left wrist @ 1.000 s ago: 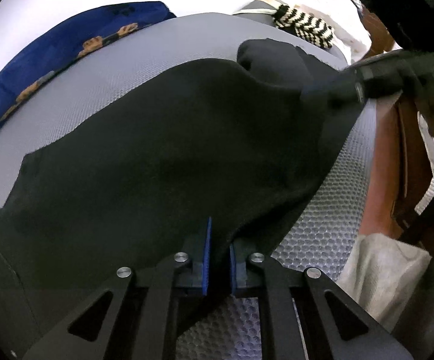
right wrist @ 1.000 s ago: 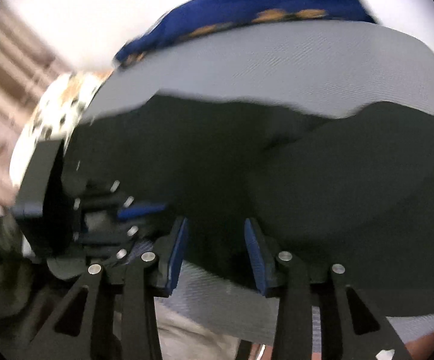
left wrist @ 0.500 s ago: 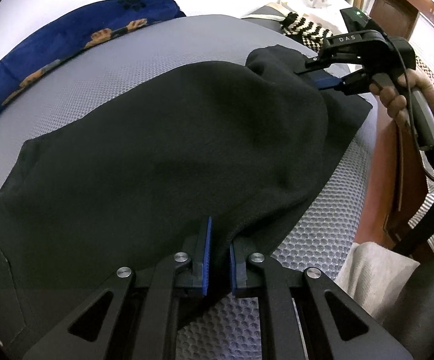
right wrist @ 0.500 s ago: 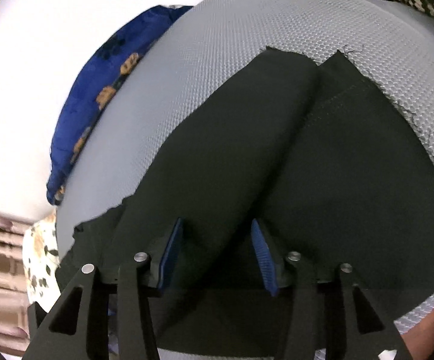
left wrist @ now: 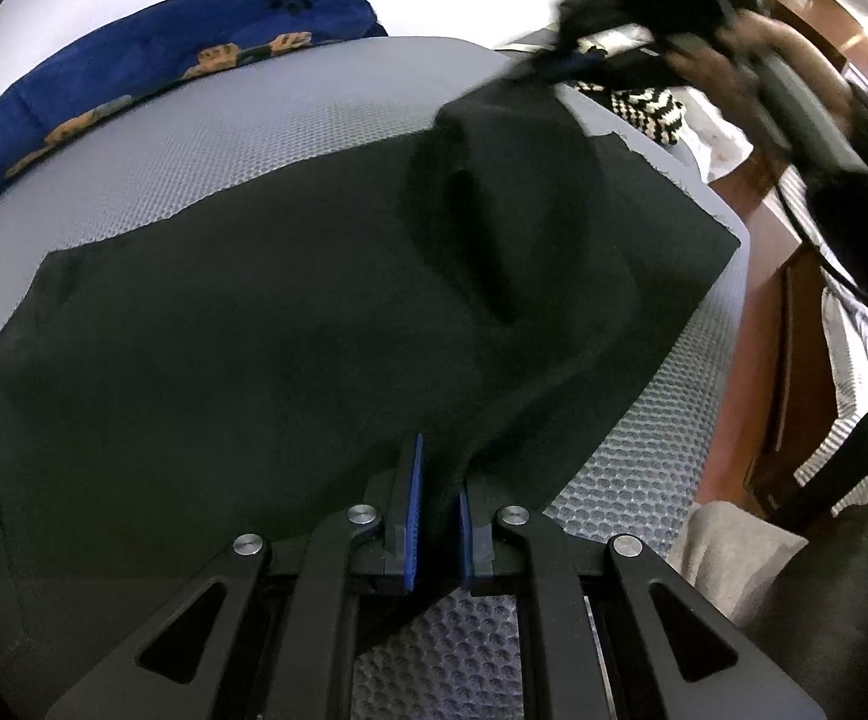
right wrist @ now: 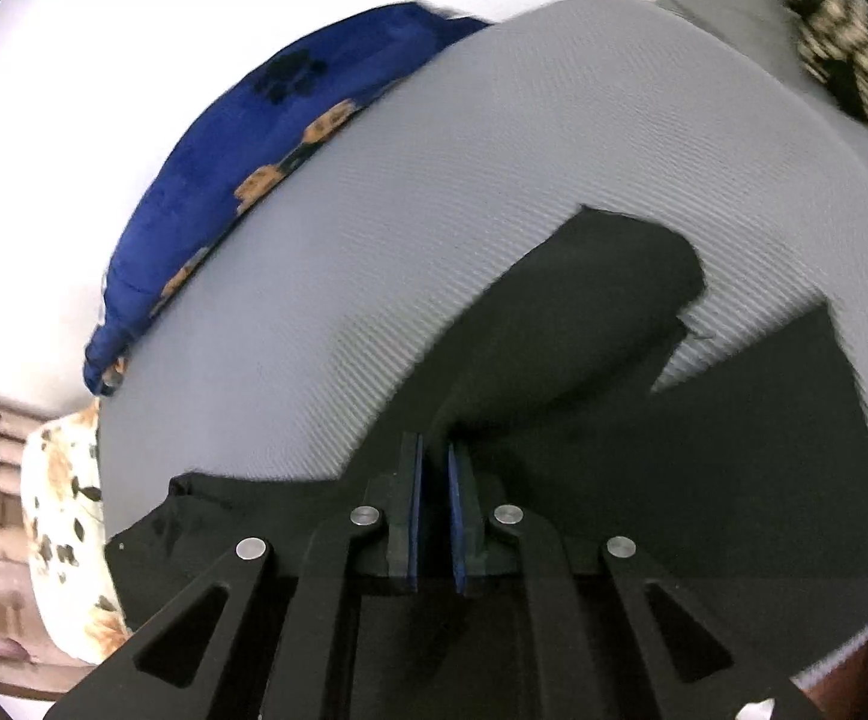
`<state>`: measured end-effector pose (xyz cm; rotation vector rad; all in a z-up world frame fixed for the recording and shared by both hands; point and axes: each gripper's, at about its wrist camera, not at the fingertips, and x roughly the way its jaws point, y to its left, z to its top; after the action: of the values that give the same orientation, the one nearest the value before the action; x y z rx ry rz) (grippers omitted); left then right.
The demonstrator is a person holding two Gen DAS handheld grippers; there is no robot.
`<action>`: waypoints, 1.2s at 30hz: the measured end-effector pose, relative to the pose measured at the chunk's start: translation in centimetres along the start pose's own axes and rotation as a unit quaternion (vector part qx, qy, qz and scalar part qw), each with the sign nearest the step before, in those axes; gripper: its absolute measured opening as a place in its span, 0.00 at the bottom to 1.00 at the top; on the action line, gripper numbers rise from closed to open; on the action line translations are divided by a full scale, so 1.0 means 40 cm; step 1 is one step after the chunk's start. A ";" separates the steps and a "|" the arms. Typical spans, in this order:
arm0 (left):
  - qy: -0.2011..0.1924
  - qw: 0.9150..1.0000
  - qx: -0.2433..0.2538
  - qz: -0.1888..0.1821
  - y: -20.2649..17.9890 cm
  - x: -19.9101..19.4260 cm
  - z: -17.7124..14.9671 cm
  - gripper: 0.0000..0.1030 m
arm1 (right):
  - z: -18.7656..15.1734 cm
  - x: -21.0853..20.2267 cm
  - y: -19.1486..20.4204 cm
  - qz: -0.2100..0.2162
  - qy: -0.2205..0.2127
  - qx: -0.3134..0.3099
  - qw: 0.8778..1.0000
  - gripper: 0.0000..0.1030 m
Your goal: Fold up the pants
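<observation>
Two grippers | left gripper (left wrist: 438, 501) clenched on pants (left wrist: 290, 324) | right gripper (right wrist: 432, 495) closing on hem between pads | advice: lift evenly, keep taut

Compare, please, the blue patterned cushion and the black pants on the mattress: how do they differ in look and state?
The blue cushion is bright blue with orange and black prints; the black pants are plain black.
The cushion lies at the far edge of the grey mattress, touched by no gripper; the pants are spread across it, pinched by the left gripper at the near edge, while the right gripper is closing on them.
Both are soft fabric.
</observation>
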<state>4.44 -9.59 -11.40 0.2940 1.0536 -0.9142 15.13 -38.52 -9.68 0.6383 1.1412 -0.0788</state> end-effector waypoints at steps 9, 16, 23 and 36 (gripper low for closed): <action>-0.001 1.000 -0.015 -0.008 0.009 0.000 -0.002 0.10 | 0.075 0.128 0.197 0.125 0.048 -0.090 0.987 0.27; -0.003 1.000 -0.025 -0.015 0.019 0.001 -0.001 0.10 | 0.098 0.017 0.115 0.116 -0.019 -0.084 0.989 0.27; -0.006 0.999 -0.031 -0.020 0.025 0.001 -0.005 0.10 | 0.112 0.031 -0.075 0.067 -0.020 -0.004 0.998 0.27; -0.004 0.999 -0.045 -0.023 0.032 0.002 -0.004 0.10 | 0.174 0.162 -0.162 0.102 -0.025 0.083 0.991 0.27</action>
<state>5.34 -8.76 -11.82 0.1920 1.0948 -0.9046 21.22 -45.72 -16.27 0.8940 1.0229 -0.0147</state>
